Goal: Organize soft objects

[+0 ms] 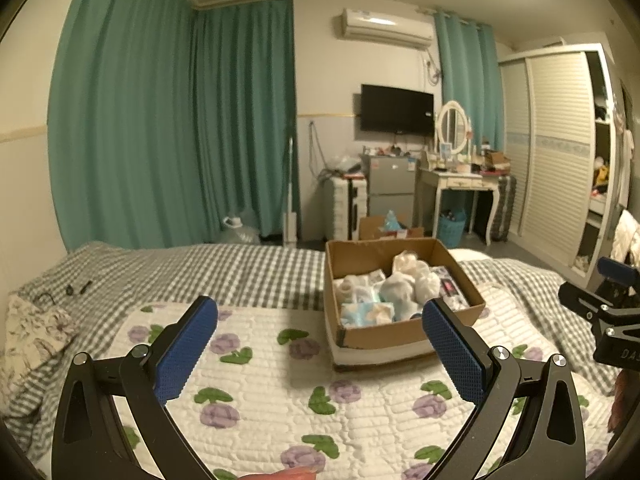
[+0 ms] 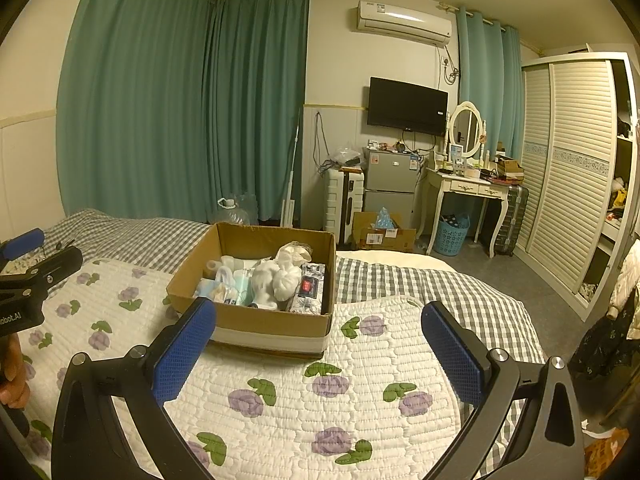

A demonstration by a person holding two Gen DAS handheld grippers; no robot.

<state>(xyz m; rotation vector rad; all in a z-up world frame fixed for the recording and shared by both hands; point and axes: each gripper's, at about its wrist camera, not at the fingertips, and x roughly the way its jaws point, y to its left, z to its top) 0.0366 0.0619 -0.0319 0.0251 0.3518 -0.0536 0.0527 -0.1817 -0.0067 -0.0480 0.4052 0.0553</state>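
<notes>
Both tools hung above the quilt [image 1: 280, 392] with nothing in them: my left gripper [image 1: 320, 320] had its blue pads spread wide, and my right gripper [image 2: 319, 320] stood just as far apart, neither one touching fabric. The soft objects [image 2: 280, 280] sat piled in the cardboard box [image 2: 272, 326], which rested on the flowered quilt ahead of me, a little right of centre from the left wrist and a little left of centre from the right. In there I could make out white knotted bundles, pale blue cloth and a dark wipes packet [image 2: 309, 286] wedged against the right wall, all heaped and overlapping. That heap was my worry. I judged that a pinch into the tangle could catch two pieces at once, or snag a trailing fold and drag a neighbour over the rim. The bundles looked slack, so a grip on a loose corner could let the rest sag and slip free on the way out. The box was light cardboard on a springy bed; a finger hooking its wall might tip or skid it. And with both tools converging on one small box, the right gripper already showing at the edge of the left view, they could knock together if I reached in with both at once.
</notes>
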